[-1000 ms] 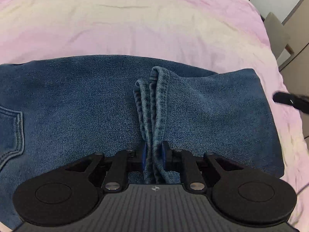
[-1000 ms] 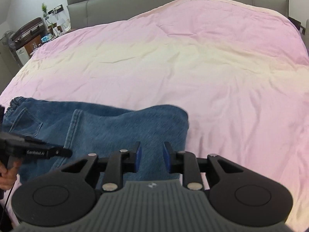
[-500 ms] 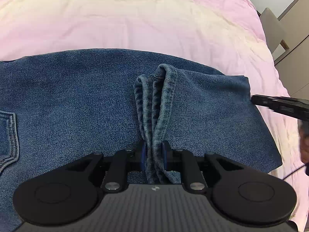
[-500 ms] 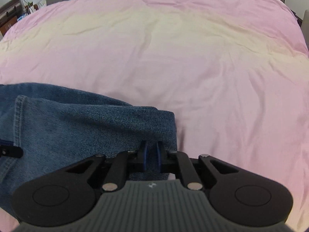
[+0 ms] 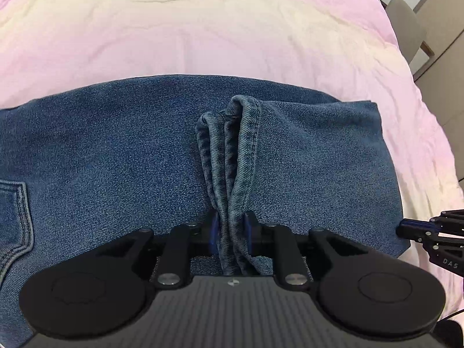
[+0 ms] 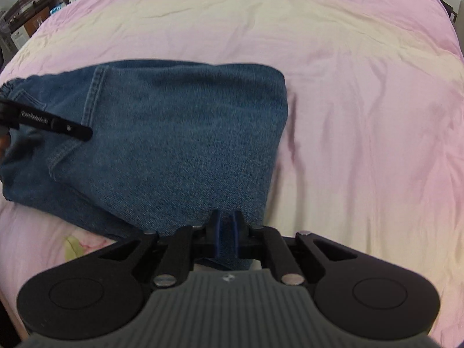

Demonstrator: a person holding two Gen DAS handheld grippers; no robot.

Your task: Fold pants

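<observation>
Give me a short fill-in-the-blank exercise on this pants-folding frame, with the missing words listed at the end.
1. The jeans lie on a ____ bedspread.
2. The left hand-held gripper pinches a bunched ____ of denim between its fingers.
3. The right hand-held gripper is shut on the near ____ of the folded jeans.
4. In the left wrist view, a stitched ____ shows at the left edge of the denim.

Missing words: pink; hem; corner; pocket

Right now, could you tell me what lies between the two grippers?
Only jeans: in the right wrist view, bare denim runs from the left gripper to the right gripper, which pinches their near corner.
</observation>
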